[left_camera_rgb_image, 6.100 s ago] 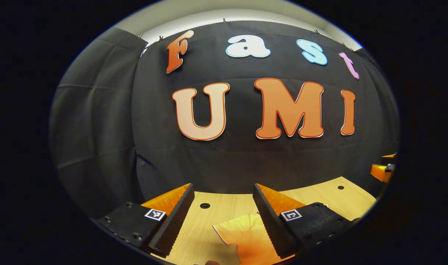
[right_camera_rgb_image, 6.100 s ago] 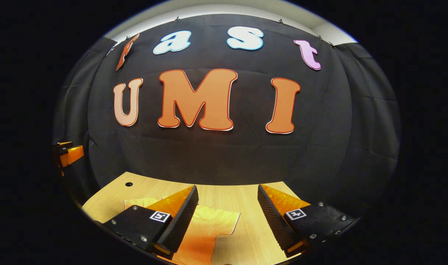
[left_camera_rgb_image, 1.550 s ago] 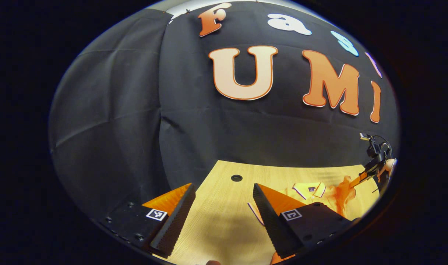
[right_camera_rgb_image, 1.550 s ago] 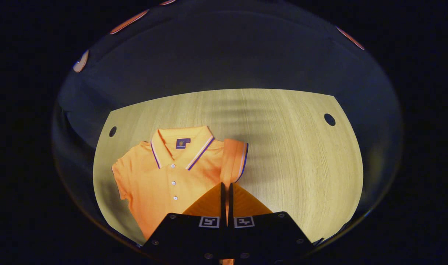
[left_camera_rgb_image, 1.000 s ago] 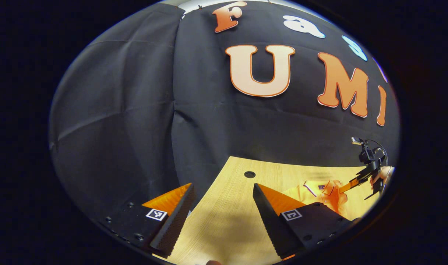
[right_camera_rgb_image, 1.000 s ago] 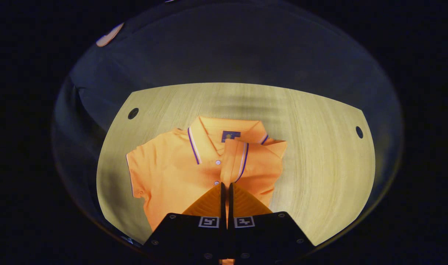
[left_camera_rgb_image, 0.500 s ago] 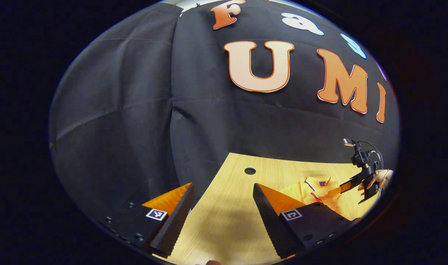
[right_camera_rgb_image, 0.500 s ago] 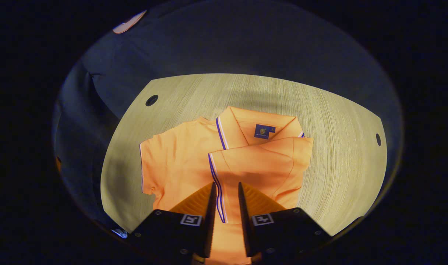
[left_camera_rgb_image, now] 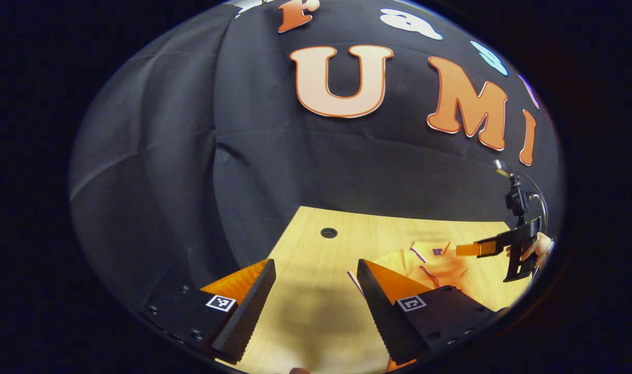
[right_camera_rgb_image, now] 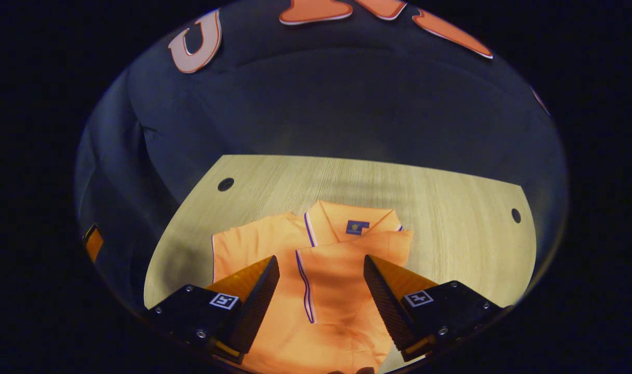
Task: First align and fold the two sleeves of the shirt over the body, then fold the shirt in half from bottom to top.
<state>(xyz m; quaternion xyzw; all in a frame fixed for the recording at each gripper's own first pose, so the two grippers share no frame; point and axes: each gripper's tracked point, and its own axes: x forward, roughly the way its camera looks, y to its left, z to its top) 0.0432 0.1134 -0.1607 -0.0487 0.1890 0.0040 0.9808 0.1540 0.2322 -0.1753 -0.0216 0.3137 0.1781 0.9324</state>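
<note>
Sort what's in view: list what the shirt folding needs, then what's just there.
Needed: orange polo shirt, one sleeve already folded over its body; right tool, open above it; left tool, open over bare table.

Just there: wooden table, its cable holes.

A light wooden table (right_camera_rgb_image: 451,197) with a fine straight grain carried the load. Two small round dark holes were set in its top, one at ten o'clock (right_camera_rgb_image: 225,184) and one at three o'clock (right_camera_rgb_image: 516,215) in the right gripper view. An orange polo shirt with purple-and-white trim (right_camera_rgb_image: 264,249) (left_camera_rgb_image: 440,262) lay flat on the wood toward six o'clock, one sleeve folded across its front.
</note>
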